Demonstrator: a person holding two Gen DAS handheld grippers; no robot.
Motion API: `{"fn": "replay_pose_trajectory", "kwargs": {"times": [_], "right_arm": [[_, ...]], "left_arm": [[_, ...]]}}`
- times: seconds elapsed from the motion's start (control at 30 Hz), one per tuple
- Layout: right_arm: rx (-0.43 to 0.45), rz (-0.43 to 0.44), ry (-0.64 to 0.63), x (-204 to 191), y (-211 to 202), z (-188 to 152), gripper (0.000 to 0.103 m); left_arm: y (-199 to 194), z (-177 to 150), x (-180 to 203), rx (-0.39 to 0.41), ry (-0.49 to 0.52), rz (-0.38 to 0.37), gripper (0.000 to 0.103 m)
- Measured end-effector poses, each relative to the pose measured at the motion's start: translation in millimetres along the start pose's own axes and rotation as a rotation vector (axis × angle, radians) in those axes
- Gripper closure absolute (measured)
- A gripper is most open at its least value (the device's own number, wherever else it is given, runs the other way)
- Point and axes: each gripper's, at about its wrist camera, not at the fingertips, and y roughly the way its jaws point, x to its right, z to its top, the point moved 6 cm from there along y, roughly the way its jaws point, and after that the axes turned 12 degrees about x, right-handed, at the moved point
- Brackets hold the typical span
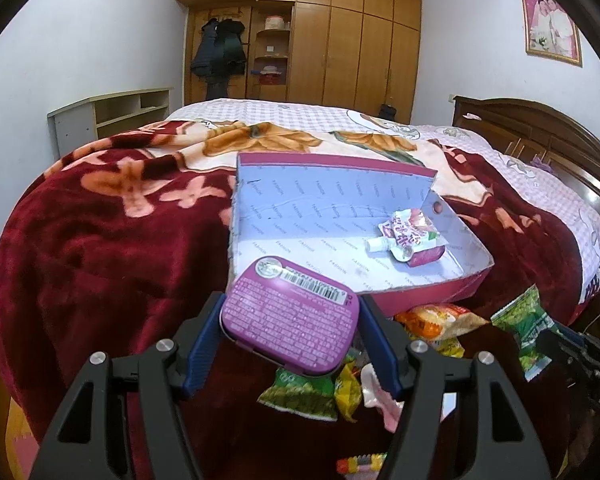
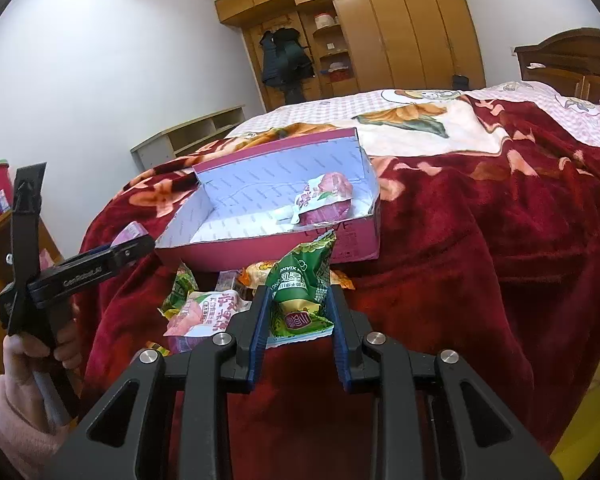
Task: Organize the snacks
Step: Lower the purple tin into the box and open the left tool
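— Left hand-held gripper (image 1: pixel 290 312) first: it's clamped on a purple tin (image 1: pixel 290 314), label side up, pads pressing its two edges, and it hangs just in front of the near left corner of the box (image 1: pixel 440 286).

— So that one's on its way in?

— Looks that way to me, but it isn't in yet. From the right-hand camera you can see a hand (image 2: pixel 24 356) in a pink sleeve gripping that tool off at the left side.

— What's already inside the box?

— Just one thing that I can see: a pink spouted pouch (image 1: pixel 410 240), lying at the right end of the box floor. The rest of the floor is bare lining.

— And between the box and us?

— A loose pile of snacks (image 1: pixel 340 388) on the red blanket (image 1: pixel 100 260) of the bed, touching the box's front wall: an orange packet (image 1: pixel 440 320), green and yellow wrappers, and a pink and white pouch (image 2: pixel 208 312) like the one in the box.

— The right side?

— Right hand-held gripper (image 2: pixel 300 304) is pinched narrow on a green packet (image 2: pixel 302 284), standing upright between the blue pads, over the pile and short of the box.

— So how far along?

— Early, I'd judge. One item stowed, two in the grippers, several still on the blanket.
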Motion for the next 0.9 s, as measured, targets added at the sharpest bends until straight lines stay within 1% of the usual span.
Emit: {"fn": "replay_pose_trajectory", "kwargs": {"times": [0.4,0.7,0.9], "right_arm": [[-0.003,0.004,0.002,0.8,9.4,5.7,0.074],[-0.003,-0.001,-0.008,0.7,11.4,9.8,0.074],[0.0,-0.005,-0.015,2.0,14.5,14.9,0.074]], "left_arm": [[25.3,14.9,14.7,0.011,0.029,0.0,0.034],[61.8,27.2,15.3,0.022,0.033,0.018,0.034],[89.4,23.5,13.5,-0.003,0.058,0.034,0.034]]}}
